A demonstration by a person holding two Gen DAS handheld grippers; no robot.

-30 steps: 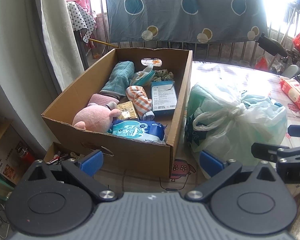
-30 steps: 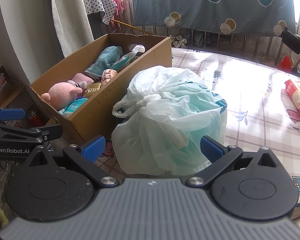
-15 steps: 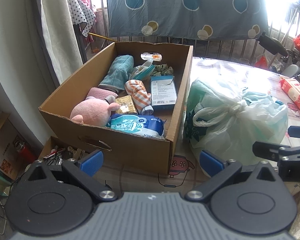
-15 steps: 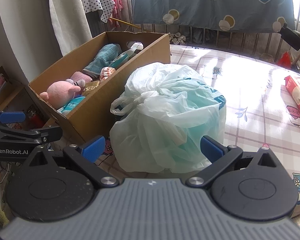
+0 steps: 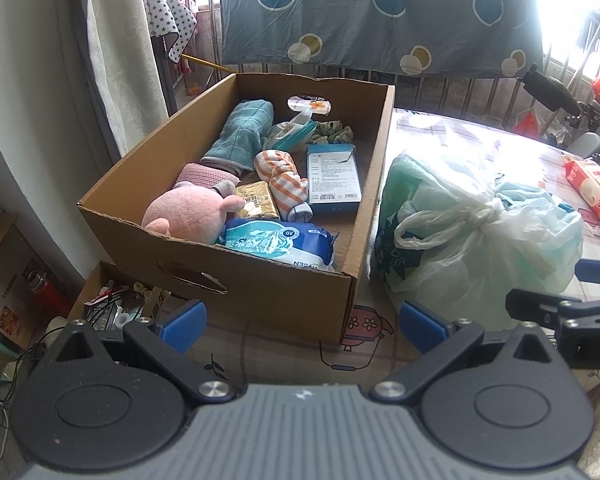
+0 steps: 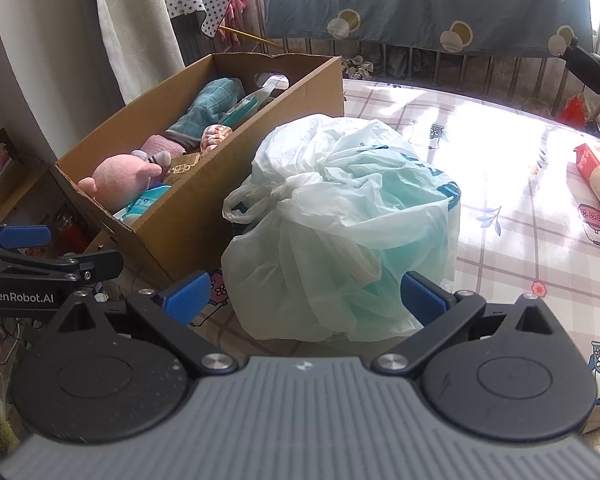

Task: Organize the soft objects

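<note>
Knotted plastic bag is sitting on the checked tablecloth, touching the cardboard box. Right gripper is facing it dead ahead, jaws apart, empty. Left gripper, also gaping, is facing the box; bag lying off its right. Right is probably nearer.

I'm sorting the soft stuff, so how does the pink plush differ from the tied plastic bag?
The pink plush lies inside the cardboard box; the tied plastic bag sits outside, beside it on the table. The plush is pink and opaque; the bag is pale and translucent. The bag looks bulkier. Neither is gripped.
</note>
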